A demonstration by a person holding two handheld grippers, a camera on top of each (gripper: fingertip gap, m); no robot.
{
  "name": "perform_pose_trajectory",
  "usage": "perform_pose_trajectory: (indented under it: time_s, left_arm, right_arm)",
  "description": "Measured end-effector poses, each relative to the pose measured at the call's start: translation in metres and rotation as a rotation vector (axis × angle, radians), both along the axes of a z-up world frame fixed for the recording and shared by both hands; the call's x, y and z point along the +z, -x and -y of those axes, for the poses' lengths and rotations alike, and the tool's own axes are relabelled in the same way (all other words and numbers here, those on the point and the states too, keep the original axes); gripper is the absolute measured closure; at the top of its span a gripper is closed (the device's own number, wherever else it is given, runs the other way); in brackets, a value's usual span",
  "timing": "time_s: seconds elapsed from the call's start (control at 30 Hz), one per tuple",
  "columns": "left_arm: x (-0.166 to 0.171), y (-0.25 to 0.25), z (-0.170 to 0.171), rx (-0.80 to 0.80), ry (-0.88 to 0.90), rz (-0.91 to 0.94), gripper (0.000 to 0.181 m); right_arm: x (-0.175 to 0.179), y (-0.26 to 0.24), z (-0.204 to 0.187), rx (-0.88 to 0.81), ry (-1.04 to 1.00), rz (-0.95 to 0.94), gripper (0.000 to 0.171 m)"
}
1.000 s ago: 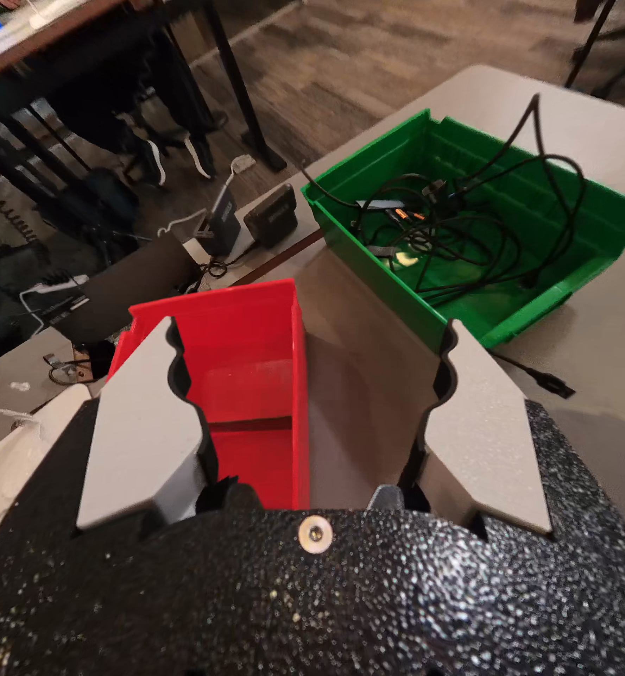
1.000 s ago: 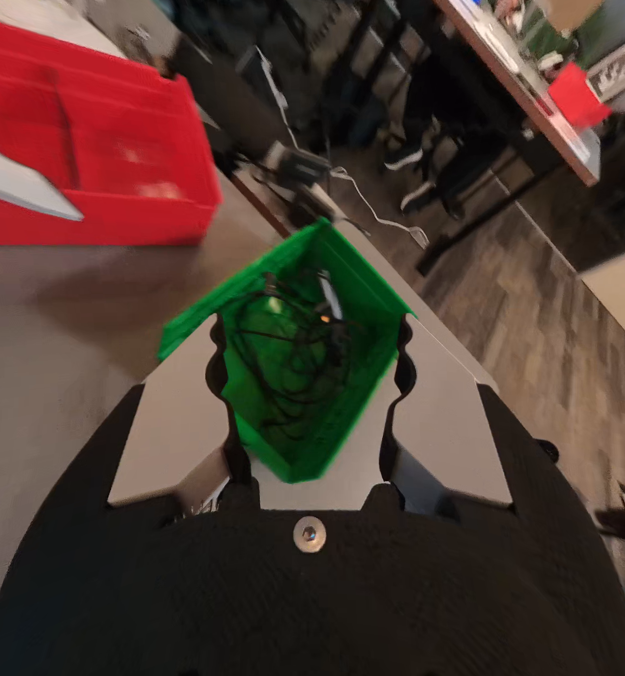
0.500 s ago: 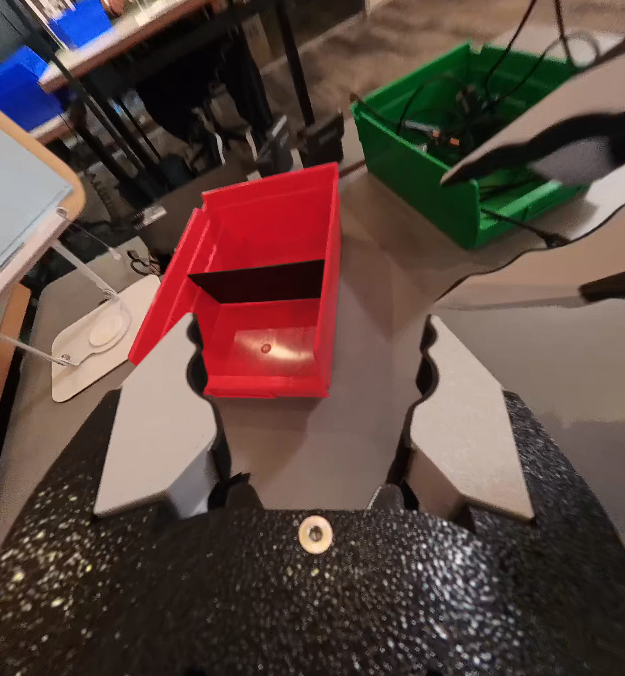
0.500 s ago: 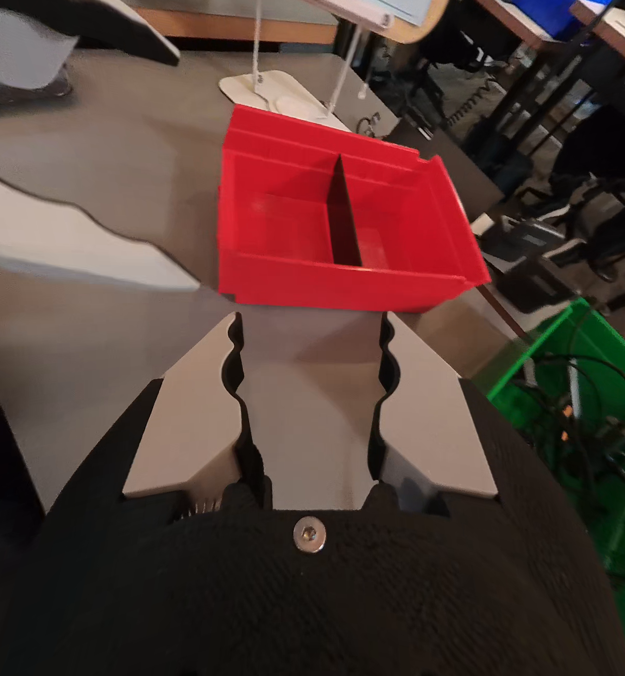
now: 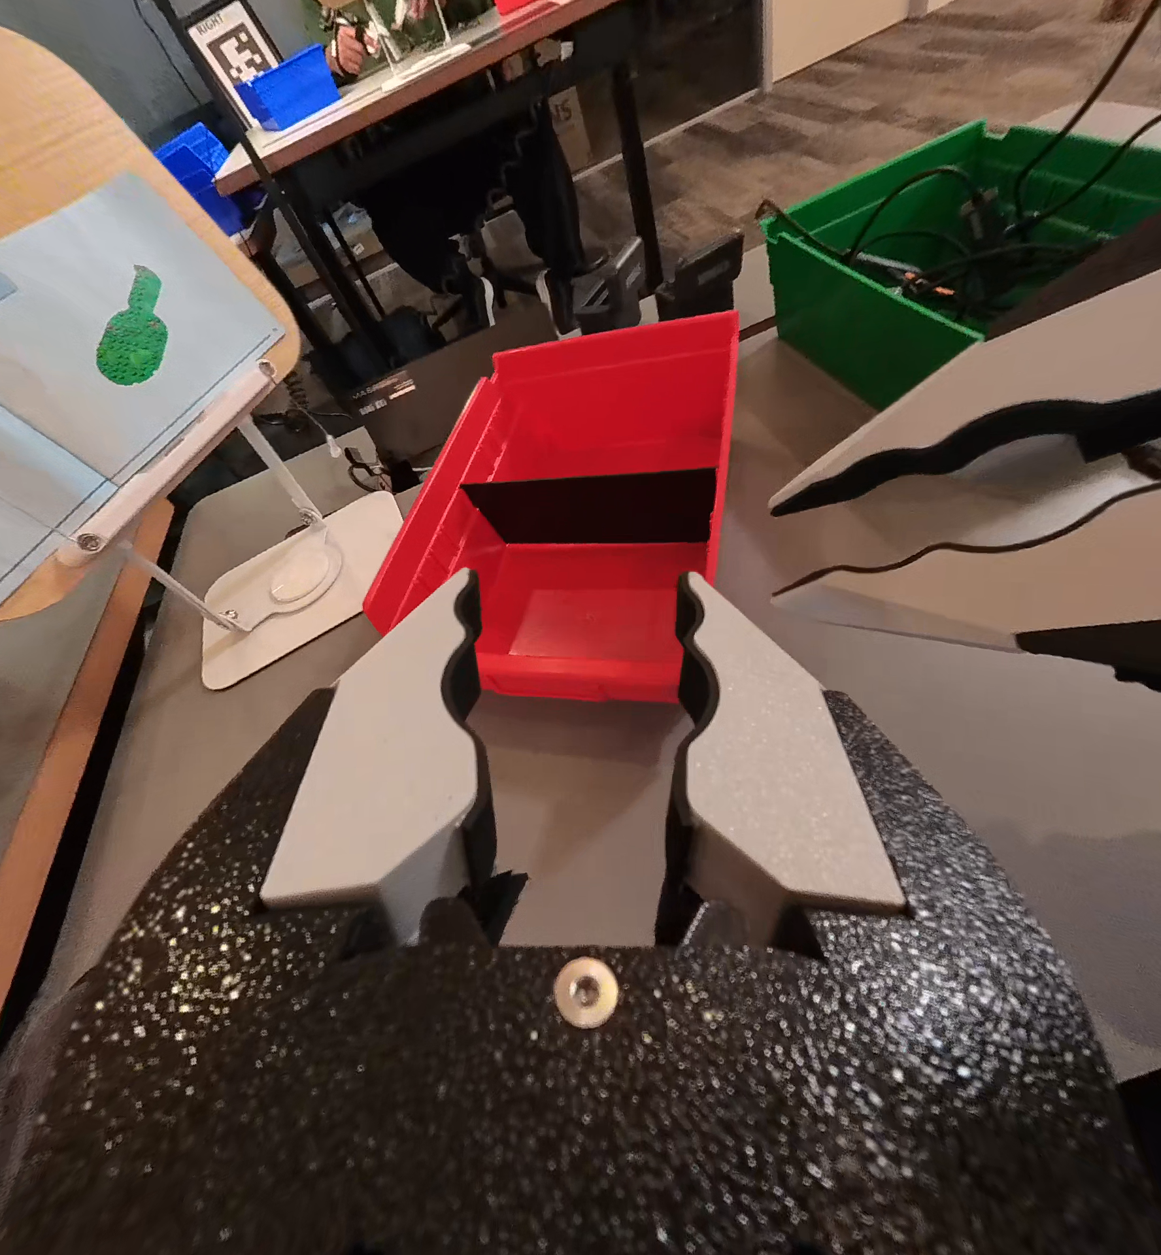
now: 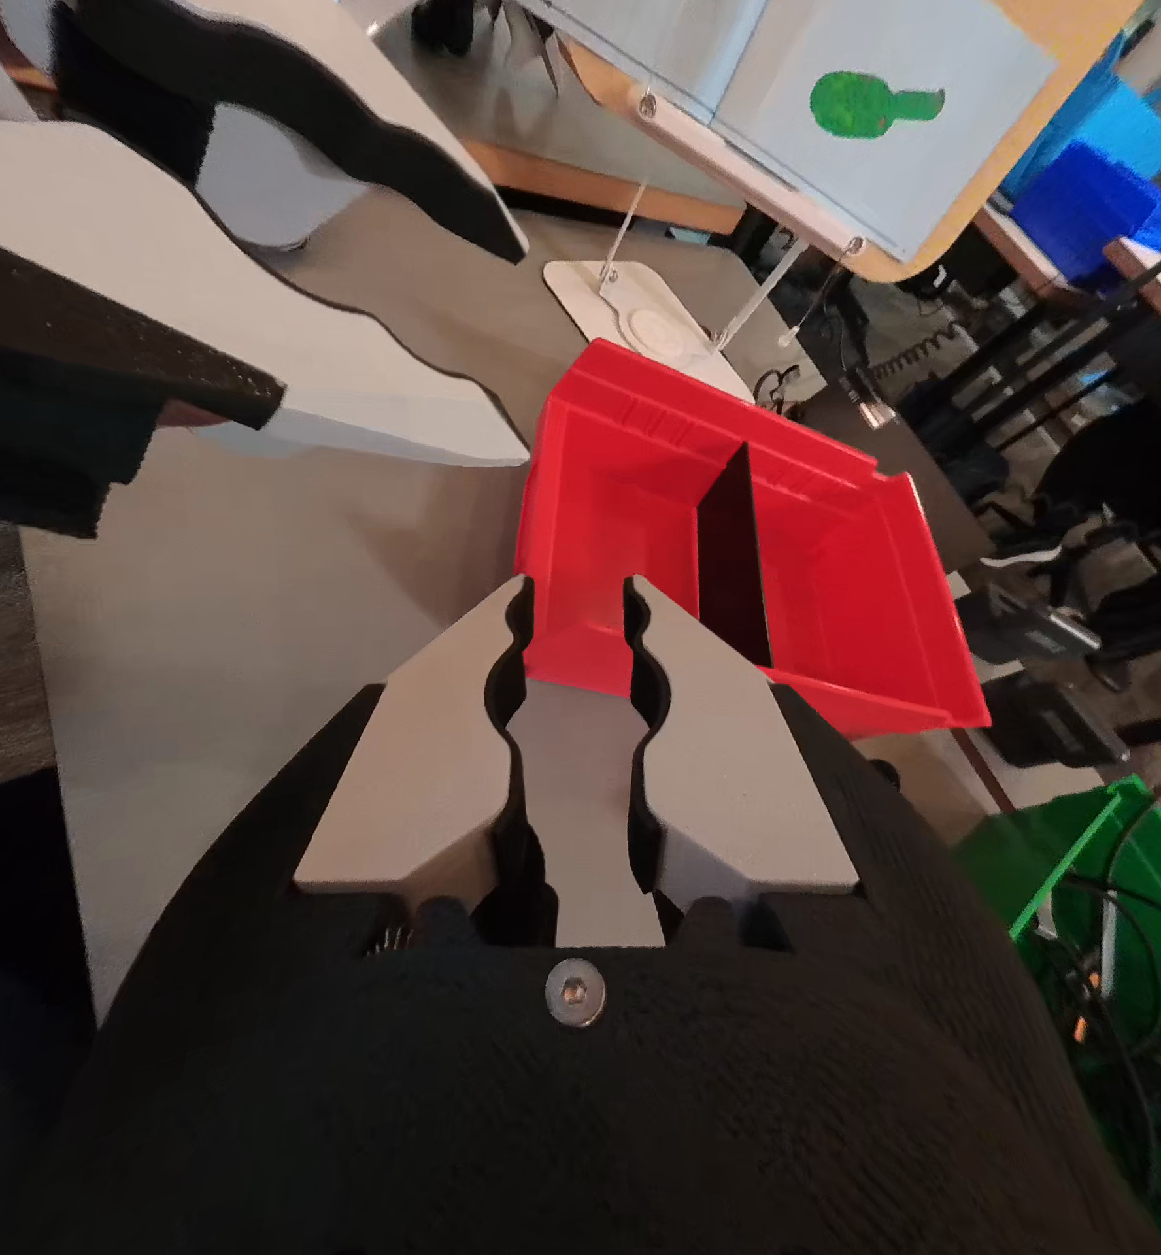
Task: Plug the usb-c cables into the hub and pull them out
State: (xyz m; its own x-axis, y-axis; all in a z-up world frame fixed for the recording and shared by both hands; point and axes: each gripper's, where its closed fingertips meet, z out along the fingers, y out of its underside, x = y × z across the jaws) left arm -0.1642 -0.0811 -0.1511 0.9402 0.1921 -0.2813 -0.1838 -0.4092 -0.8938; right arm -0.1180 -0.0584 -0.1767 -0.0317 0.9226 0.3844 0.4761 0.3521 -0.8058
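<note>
Black cables [image 5: 958, 251] lie tangled, no clear axis; both tongs spread, empty.

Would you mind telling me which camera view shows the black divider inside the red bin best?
The left wrist view: the black divider faces the camera broadside, spanning the red bin from wall to wall, unobstructed. The right wrist view shows the same divider nearly edge-on, as a narrow dark wedge.
</note>
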Motion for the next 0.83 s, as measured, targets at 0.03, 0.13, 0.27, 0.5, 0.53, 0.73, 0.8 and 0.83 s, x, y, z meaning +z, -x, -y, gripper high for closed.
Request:
perform_pose_trajectory:
  time_s: [0.03,0.13,0.27,0.5,0.53,0.73,0.8,0.83]
  left_arm:
    - [0.001,-0.001,-0.001,-0.013,-0.007,0.006,0.125]
    - [0.000,-0.008,-0.005,-0.062,-0.020,0.028,0.119]
    - [-0.003,-0.015,-0.013,-0.092,-0.020,0.034,0.104]
    - [-0.004,-0.016,-0.019,-0.090,-0.031,0.041,0.103]
    - [-0.004,-0.016,-0.019,-0.089,-0.033,0.039,0.104]
    - [-0.003,-0.020,-0.020,-0.106,-0.046,0.056,0.121]
    - [-0.002,-0.021,-0.021,-0.111,-0.051,0.047,0.127]
    - [-0.001,-0.022,-0.021,-0.113,-0.056,0.040,0.132]
  right_arm:
    - [0.001,0.000,-0.001,-0.001,-0.002,-0.008,0.148]
    - [0.002,-0.001,-0.007,-0.011,0.012,-0.018,0.151]
    - [-0.001,-0.005,-0.015,-0.034,0.020,-0.017,0.152]
    - [0.005,-0.014,-0.026,-0.074,0.022,-0.040,0.154]
    - [0.006,-0.015,-0.027,-0.080,0.020,-0.042,0.155]
    - [0.006,-0.018,-0.031,-0.096,0.013,-0.041,0.164]
    - [0.006,-0.020,-0.033,-0.106,0.006,-0.039,0.169]
    - [0.006,-0.021,-0.034,-0.108,0.005,-0.039,0.171]
